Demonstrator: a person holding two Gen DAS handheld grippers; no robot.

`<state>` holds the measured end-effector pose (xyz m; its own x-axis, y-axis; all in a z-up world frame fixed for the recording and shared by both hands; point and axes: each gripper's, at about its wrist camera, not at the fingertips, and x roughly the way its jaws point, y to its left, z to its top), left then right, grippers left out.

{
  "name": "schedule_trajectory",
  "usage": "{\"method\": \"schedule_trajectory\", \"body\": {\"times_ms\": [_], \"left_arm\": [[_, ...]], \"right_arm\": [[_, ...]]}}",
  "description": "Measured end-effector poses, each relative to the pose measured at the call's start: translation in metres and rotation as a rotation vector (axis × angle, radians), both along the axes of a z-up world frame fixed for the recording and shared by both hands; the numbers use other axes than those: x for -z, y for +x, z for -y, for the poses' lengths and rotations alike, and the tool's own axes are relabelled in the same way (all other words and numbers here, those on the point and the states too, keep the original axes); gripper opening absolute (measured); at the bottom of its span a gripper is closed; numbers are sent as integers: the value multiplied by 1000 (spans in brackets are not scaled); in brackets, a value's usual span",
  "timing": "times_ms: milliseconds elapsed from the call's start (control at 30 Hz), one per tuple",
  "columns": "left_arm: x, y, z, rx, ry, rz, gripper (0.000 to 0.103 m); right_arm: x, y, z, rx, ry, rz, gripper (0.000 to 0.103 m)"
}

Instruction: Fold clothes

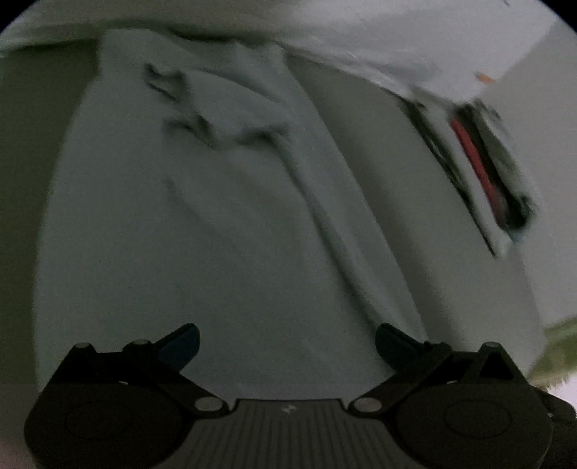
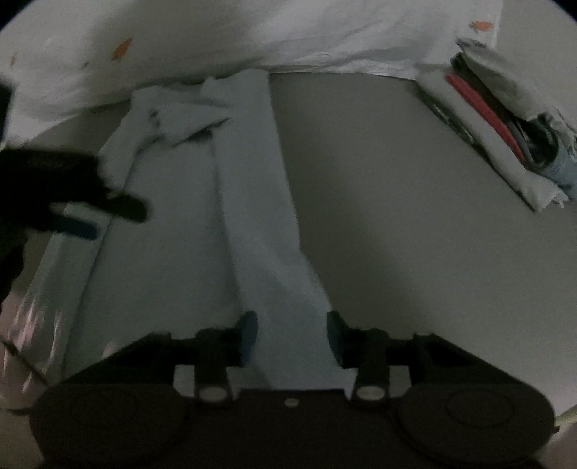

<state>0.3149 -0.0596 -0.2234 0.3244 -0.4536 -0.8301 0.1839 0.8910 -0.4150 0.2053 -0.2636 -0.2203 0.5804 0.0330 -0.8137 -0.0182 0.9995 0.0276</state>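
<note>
A pale blue garment lies flat on a grey surface, its right side folded inward as a long strip. A rumpled collar area lies at its far end. My left gripper is open just above the garment's near part, nothing between its fingers. It also shows in the right wrist view at the garment's left edge. My right gripper is open, its fingers either side of the near end of the folded strip.
A stack of folded clothes with a red layer lies at the far right, also in the left wrist view. A white sheet with orange prints runs along the far side. Bare grey surface lies between.
</note>
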Motion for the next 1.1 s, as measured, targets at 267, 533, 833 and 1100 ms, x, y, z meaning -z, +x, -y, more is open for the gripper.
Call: {"method": "schedule_trajectory", "body": {"times_ms": [267,533,833,1100], "left_arm": [[9,-22,21,69,51,-2,100],[-15,-37,-35,-76,81,43,100],[-18,-59,-108,-263,83,43,101],[-16,-70,-128,-290,73,27,101]], "right_arm": [[35,-22,-58,-228,-412,39,27],[-44,-29,-42,-128,-21,147,5],[12,3,-96,-234,293,-120,29],[-9,-5,-42,-52,487,-62,36]]}}
